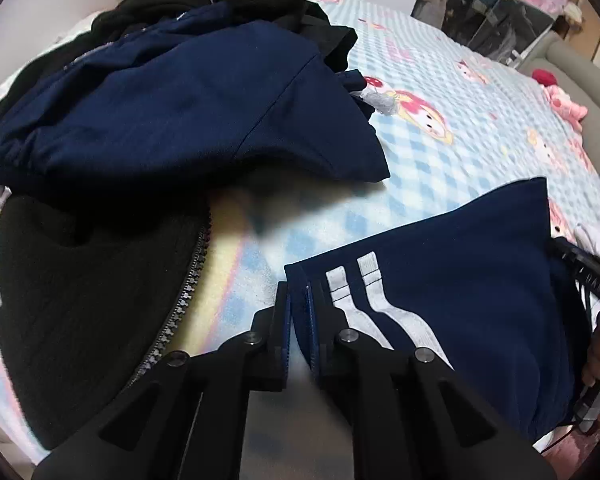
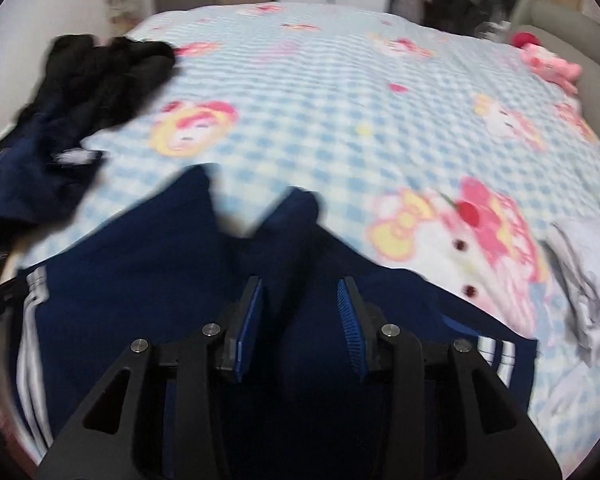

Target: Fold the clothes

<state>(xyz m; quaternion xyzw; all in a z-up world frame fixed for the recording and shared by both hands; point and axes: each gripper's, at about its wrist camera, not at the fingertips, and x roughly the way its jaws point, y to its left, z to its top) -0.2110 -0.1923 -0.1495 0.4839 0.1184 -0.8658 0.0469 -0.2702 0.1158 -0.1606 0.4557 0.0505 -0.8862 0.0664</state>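
Step in hand: folding the navy striped garment point(image 1: 460, 280), which lies on the bed point(image 1: 440, 120) with its checked cartoon cover, at the near edge in front of both tools. Left tongs point(image 1: 300, 304) are nearly closed and pinch the garment's corner beside the white stripes point(image 1: 364, 296); cloth sits between the blue pads, so this reads as a grip. Right tongs point(image 2: 300, 304) stand partly apart over the other end of the same garment point(image 2: 140, 260); a raised ridge of navy cloth runs between the pads, but the pads do not appear to press it, so no grip on that side as far as I can tell. The right-wrist view is blurred, so contact is not certain. Still unfolded: a heap of clothes point(image 1: 160, 92), dark blue and black, and a black zip jacket point(image 1: 100, 300), both just left of the working garment. A pale grey item point(image 2: 580, 280) lies at the far right. Judgement: a fold is being set or released. Next move calls for keeping the left corner pinched, securing or clearing the right end, then squaring the edges flat.
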